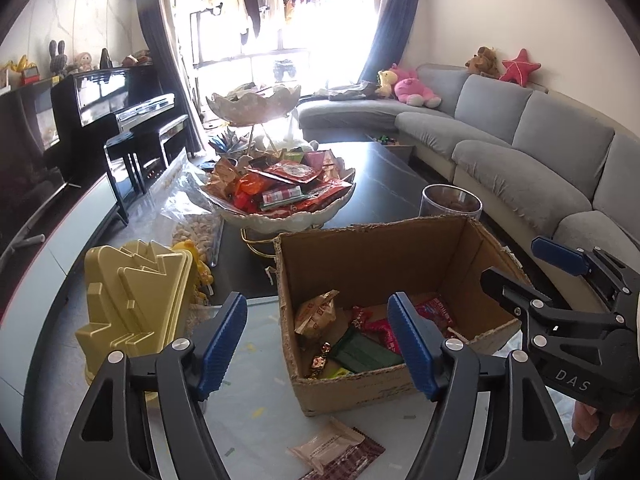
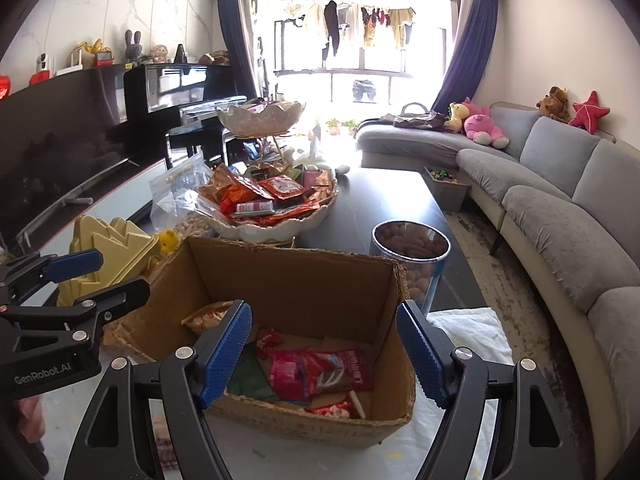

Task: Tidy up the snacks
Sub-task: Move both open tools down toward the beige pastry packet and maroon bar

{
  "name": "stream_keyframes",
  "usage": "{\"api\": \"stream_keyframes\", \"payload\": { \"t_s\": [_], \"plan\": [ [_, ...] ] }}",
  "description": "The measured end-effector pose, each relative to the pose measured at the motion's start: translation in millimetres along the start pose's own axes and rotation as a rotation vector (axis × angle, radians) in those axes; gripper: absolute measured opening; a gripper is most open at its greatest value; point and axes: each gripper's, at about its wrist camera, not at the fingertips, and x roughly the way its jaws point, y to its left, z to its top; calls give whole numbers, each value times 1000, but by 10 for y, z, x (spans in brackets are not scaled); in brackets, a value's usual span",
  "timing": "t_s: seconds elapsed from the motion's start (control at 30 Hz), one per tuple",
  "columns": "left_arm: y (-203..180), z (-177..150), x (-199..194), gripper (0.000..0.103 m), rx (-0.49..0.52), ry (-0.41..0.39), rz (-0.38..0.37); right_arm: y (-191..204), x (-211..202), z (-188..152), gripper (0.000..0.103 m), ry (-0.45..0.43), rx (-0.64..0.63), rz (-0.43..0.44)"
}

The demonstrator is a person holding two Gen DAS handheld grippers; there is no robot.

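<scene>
My left gripper [image 1: 318,344] and right gripper [image 2: 324,354]: jaws wide, empty, over cardboard box [image 2: 280,276] holding snack packets [image 2: 320,368]. Tiered dish [image 2: 276,228] behind heaped with snacks. Jar [image 2: 412,256] holds nuts. Two packets [image 1: 336,450] on table beside box.

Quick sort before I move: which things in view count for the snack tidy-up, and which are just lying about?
Part of the job:
cardboard box with packets inside
two loose packets in front of it
tiered snack bowl
left gripper and right gripper, both open and empty

Just lying about:
gold moulded container
clear jar
bag of nuts
sofa with plush toys
piano
</scene>
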Motion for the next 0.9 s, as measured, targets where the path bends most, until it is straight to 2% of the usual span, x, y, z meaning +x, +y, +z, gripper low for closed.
{"api": "stream_keyframes", "payload": {
  "t_s": [0.4, 0.9],
  "plan": [
    [164, -399, -243, 73, 46, 9, -20, 363, -290, -301, 76, -10, -38, 41],
    [177, -969, 116, 72, 161, 120, -113, 564, -61, -908, 76, 144, 39, 65]
  ]
}}
